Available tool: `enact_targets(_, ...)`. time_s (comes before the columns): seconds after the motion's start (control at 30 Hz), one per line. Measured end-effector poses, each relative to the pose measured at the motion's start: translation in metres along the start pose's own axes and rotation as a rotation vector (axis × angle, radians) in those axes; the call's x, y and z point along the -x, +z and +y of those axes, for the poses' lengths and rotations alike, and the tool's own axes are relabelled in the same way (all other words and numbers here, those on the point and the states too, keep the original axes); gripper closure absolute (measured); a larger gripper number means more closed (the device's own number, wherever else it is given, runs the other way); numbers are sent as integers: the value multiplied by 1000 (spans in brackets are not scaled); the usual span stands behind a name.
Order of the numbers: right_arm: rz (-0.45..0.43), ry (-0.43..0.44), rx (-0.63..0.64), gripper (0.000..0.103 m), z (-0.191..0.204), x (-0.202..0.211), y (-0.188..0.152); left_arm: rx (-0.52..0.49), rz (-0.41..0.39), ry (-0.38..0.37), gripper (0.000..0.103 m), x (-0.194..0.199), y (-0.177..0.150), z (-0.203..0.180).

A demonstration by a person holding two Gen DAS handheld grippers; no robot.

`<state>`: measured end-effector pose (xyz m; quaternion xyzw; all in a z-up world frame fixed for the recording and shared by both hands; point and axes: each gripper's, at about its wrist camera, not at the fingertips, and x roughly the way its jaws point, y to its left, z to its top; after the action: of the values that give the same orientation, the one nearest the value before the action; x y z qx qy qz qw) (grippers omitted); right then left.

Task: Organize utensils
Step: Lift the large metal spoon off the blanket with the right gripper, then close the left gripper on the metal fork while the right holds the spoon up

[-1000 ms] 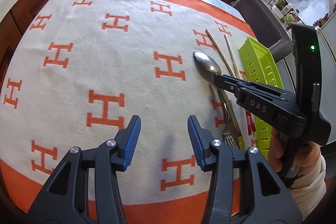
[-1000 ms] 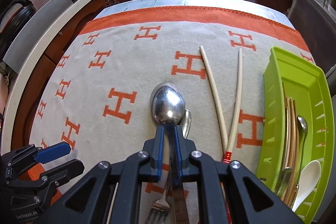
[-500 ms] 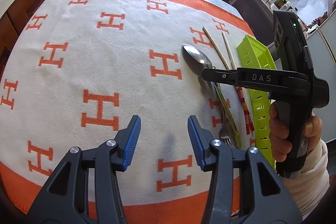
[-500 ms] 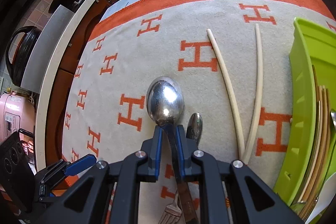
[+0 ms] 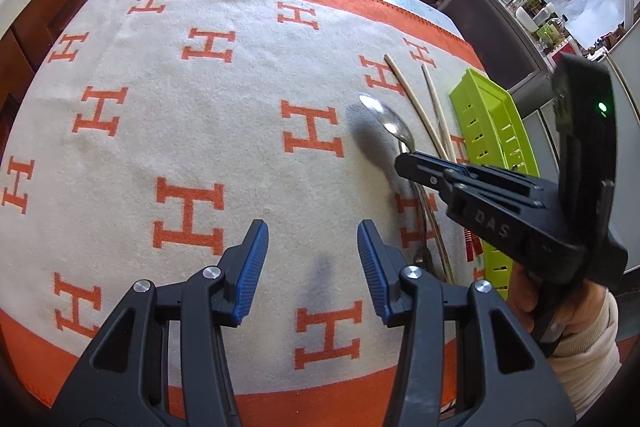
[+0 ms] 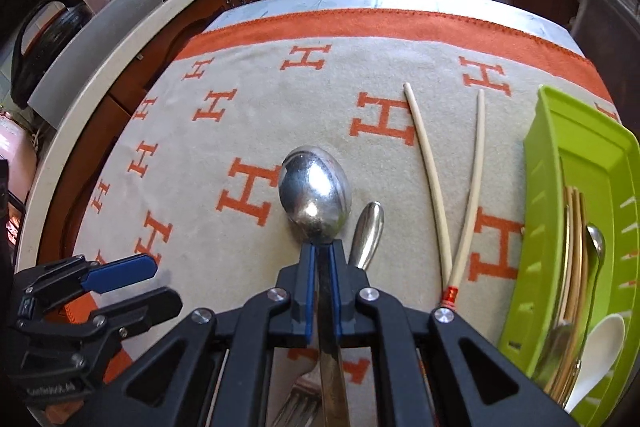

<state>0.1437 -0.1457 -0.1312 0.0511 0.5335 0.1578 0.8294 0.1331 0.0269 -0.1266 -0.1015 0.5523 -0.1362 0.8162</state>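
1. Cloth [image 6: 248, 131]: cream with orange H motifs and orange border, covering the table.
2. Green tray [image 6: 560, 163]: at 3 o'clock in the right wrist view; holds gold-toned utensils and a white spoon [image 6: 600, 347].
3. Left gripper [image 5: 312, 263]: blue-padded fingers apart, empty, above bare cloth.
4. Right gripper [image 6: 320, 267]: fingers clamped on the steel spoon [image 6: 316, 191] at its neck, bowl projecting toward 12 o'clock and raised, casting a shadow.
5. Chopsticks [image 6: 428, 171]: pair in a V between spoon and tray, on cloth.
6. Fork [image 6: 296, 407]: on cloth beneath right gripper, handle tip just beside the spoon.
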Motion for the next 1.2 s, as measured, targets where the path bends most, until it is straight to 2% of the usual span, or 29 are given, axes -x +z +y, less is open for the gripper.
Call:
enact_targets(0.37,-169,107,-113,97,-28,62,-38,-54,-6,-6,60,4,-1,-26)
enact_targets(0.7,-291,186,-181,97,-47,107,-63,-121,54,-40,60,-21,4,-67)
enact_targets(0.97,-408,227,-231,97,-70,145,-81,-199,95,34,60,-56,-3,-108)
enact_targets(1.03,-435,236,-246,97,-75,154,-85,-209,95,61,65,-61,-4,-113)
enact_targets(1.1,-462,240,-259,97,-80,164,-90,-234,77,101,78,-63,-6,-120)
enact_targets(1.13,-473,242,-263,97,-81,168,-91,-243,75,110,81,-65,-6,-122)
enact_targets(1.2,-498,245,-274,97,-85,180,-94,-246,75,118,96,-66,-7,-125)
